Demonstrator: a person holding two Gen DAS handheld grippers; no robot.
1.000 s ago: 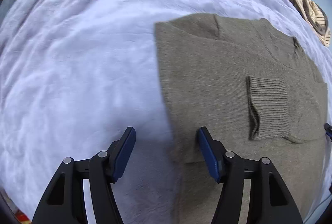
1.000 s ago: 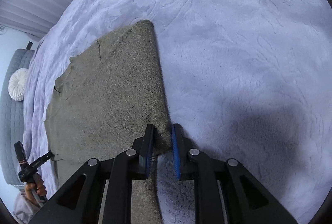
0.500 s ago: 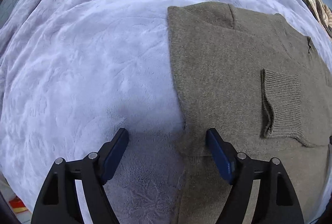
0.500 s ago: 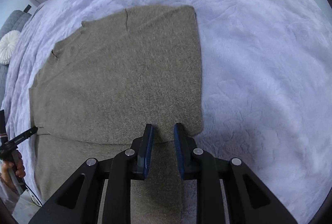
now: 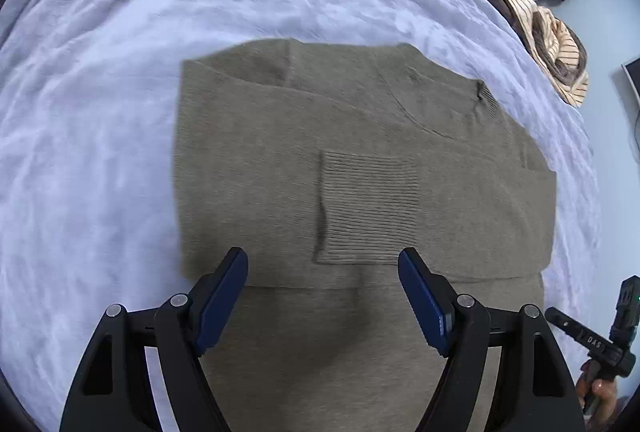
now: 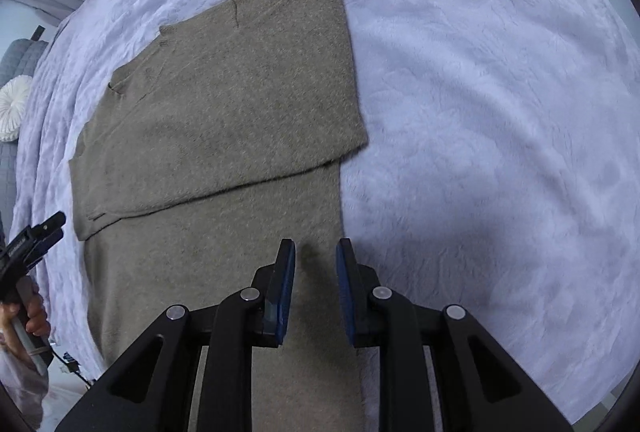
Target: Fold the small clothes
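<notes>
An olive-brown knit sweater [image 5: 360,160] lies flat on a lilac blanket [image 5: 100,112], its sleeves folded in across the body, with a ribbed cuff [image 5: 368,216] on top. It also shows in the right wrist view [image 6: 224,104]. My left gripper [image 5: 322,296] is open and empty, held above the sweater's lower body. My right gripper [image 6: 316,288] is open by a narrow gap and empty, above the sweater's right edge near the hem.
A pile of striped and dark clothes [image 5: 536,4] lies at the far right edge of the bed. A round white cushion [image 6: 14,108] sits at the far left. The other hand-held gripper [image 5: 600,340] shows at the lower right.
My right gripper has let go of the sweater's folded edge, opened slightly and pulled back. My left gripper has moved right, over the sweater's body, still open.
</notes>
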